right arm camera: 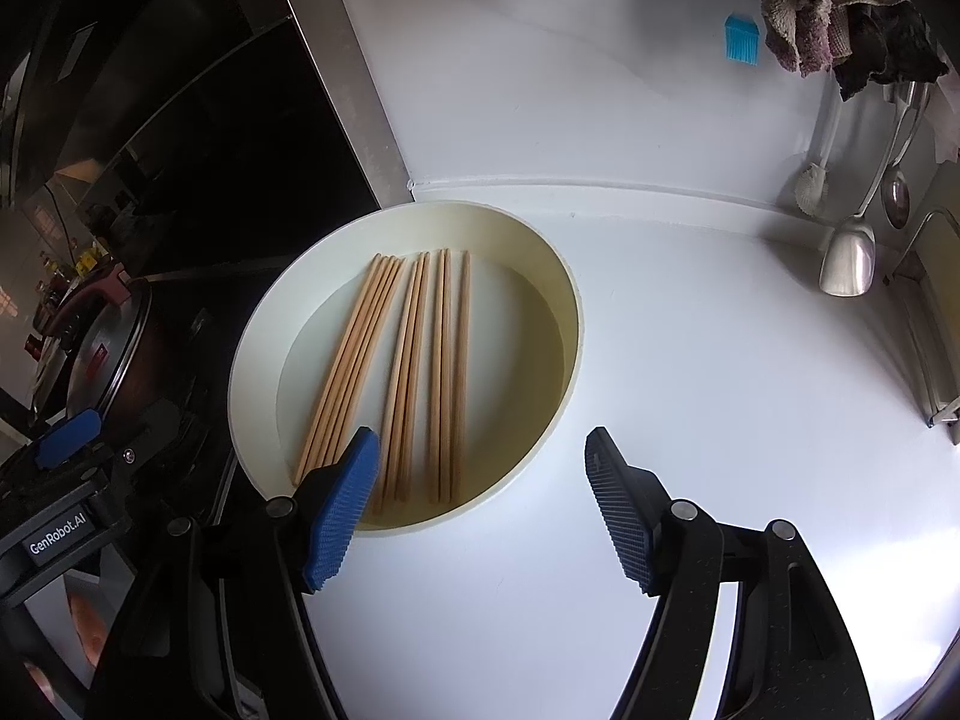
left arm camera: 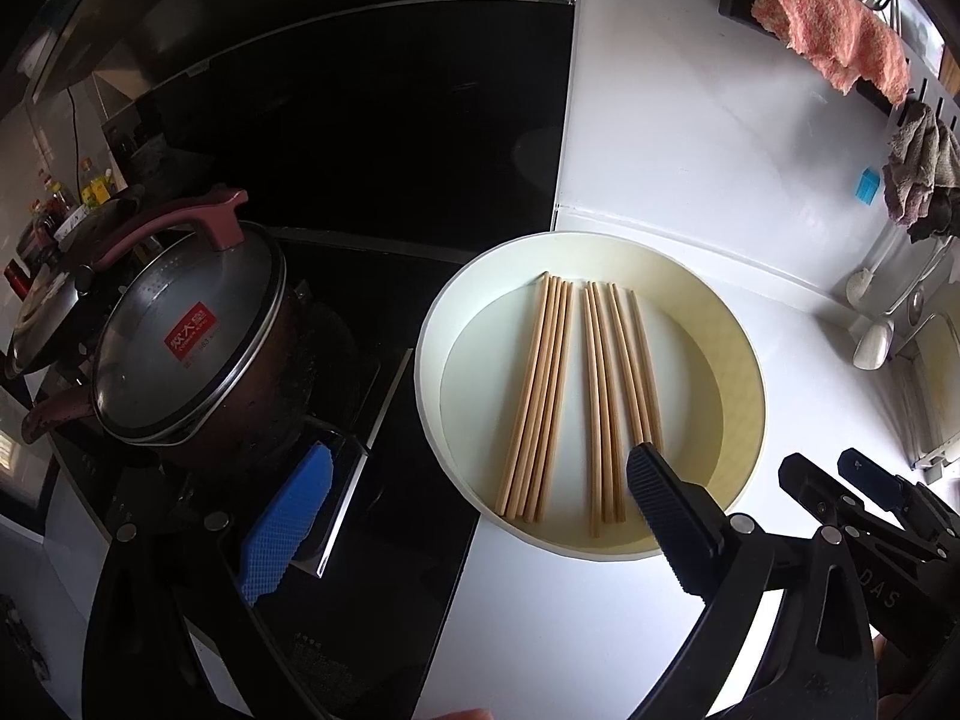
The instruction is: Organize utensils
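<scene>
The room is a kitchen corner with a white wall behind; a white, smooth worktop runs from that wall toward the onlooker, and a black glass hob adjoins it on the left, carrying a dark pot with a glass lid and dull-red handle; at the wall hang a pink towel and a grey-brown rag, with a steel ladle and a white brush leaning below them

On the worktop, just beside the hob edge, stands a round, shallow, cream-white tray; in it lie about ten pale wooden chopsticks, flat on the tray floor, in two loose bundles side by side, the left bundle tight, the right one more spread; their long axes run from the near rim toward the far rim, roughly along the line in which both tools point

The right gripper hovers over the tray's near rim, jaws wide and empty; the chopsticks' near ends lie ahead of and slightly left of its gap, its left blue pad over the left bundle's ends; it appears the better placed of the two

The left gripper also stands wide and empty, one finger over the hob, the other over the right bundle's near ends; judged from this, a pinch across the sticks' width near their ends is what the coming move calls for; loose sticks may roll or scatter
</scene>
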